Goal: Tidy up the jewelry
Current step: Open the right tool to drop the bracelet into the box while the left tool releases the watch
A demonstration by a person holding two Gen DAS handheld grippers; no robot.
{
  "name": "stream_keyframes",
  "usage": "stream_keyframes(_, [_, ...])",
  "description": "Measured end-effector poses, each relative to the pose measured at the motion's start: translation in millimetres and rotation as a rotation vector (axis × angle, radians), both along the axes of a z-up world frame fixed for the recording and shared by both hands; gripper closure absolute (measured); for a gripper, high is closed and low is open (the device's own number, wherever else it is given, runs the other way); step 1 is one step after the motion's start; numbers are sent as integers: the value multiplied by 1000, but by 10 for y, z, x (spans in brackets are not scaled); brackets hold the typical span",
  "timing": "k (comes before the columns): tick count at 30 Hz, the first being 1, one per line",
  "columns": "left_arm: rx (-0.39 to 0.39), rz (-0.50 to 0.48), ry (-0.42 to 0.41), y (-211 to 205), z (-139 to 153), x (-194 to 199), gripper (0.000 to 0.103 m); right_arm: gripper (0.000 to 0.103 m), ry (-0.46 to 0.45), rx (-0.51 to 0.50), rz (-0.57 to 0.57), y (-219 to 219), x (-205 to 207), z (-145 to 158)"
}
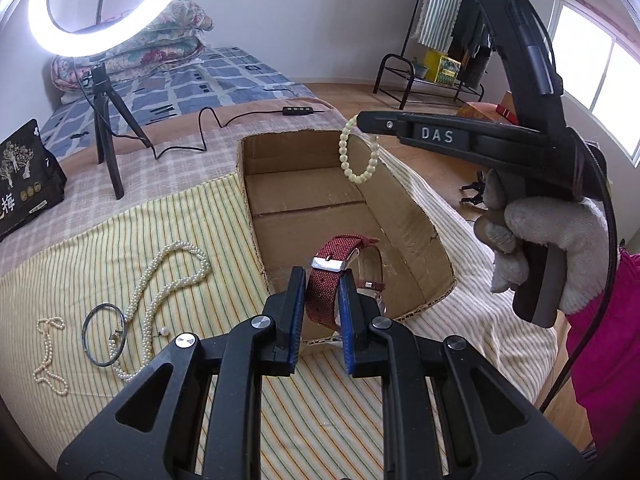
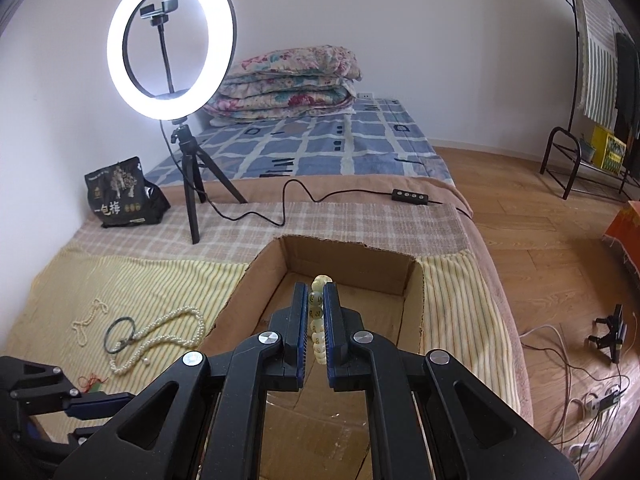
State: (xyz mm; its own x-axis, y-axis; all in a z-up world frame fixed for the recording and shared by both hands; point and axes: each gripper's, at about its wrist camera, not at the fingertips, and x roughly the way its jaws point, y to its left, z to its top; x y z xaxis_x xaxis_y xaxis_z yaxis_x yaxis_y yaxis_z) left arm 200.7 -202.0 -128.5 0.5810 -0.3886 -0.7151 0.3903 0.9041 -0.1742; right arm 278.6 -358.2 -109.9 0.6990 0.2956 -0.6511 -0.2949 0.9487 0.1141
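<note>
My left gripper (image 1: pixel 322 280) is shut on the red fabric strap of a wristwatch (image 1: pixel 340 270), held over the near end of an open cardboard box (image 1: pixel 404 216). My right gripper (image 2: pixel 316 292) is shut on a pale green bead bracelet (image 2: pixel 317 312), also above the box (image 2: pixel 408 280). In the left wrist view the bracelet (image 1: pixel 358 152) dangles from the right gripper's tip (image 1: pixel 366 119) over the box's far end. On the striped cloth to the left lie a long pearl necklace (image 1: pixel 168 280), a dark bangle (image 1: pixel 104 334) and a small pearl strand (image 1: pixel 50 356).
A ring light on a tripod (image 2: pixel 172 56) stands behind the box, its cable and switch (image 2: pixel 410 195) trailing across the bed. A black snack bag (image 2: pixel 124 194) sits at the left. A gloved hand (image 1: pixel 552 240) grips the right tool. Cables (image 2: pixel 580 396) lie on the wooden floor at right.
</note>
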Motion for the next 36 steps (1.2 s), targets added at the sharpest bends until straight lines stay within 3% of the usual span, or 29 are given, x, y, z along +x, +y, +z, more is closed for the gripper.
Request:
stream_keyframes(3, [8, 6, -1, -21, 6, 15, 86, 97, 13, -1, -7, 3, 25, -39])
stream_keyframes(5, [2, 7, -4, -18, 15, 15, 67, 97, 15, 11, -8, -9, 31, -37])
stream_keyframes(6, [1, 11, -14, -11, 25, 6, 63, 95, 12, 11, -16, -16, 29, -32])
stream_keyframes(8, [1, 22, -30, 10, 47, -1, 51, 78, 8, 9, -39, -35, 28, -12])
stream_keyframes(9, [-4, 23, -34, 19, 62, -6, 48, 61, 3, 11, -46, -44, 22, -4])
stream_keyframes(10, [-7, 27, -38, 26, 73, -8, 43, 54, -7, 11, -55, -50, 15, 10])
stream_keyframes(11, [-6, 34, -42, 37, 83, -7, 39, 54, -14, 11, -60, -55, 5, 22])
stream_keyframes(14, [2, 34, -45, 58, 90, -20, 39, 52, -8, 4, -67, -44, 1, 37])
stream_keyframes(16, [13, 29, -46, 68, 86, -41, 39, 41, -13, -6, -72, -26, -17, 47])
stream_keyframes(36, [66, 70, -95, 680, 312, -321, 39, 40, -69, -25, -80, 284, -268, 401])
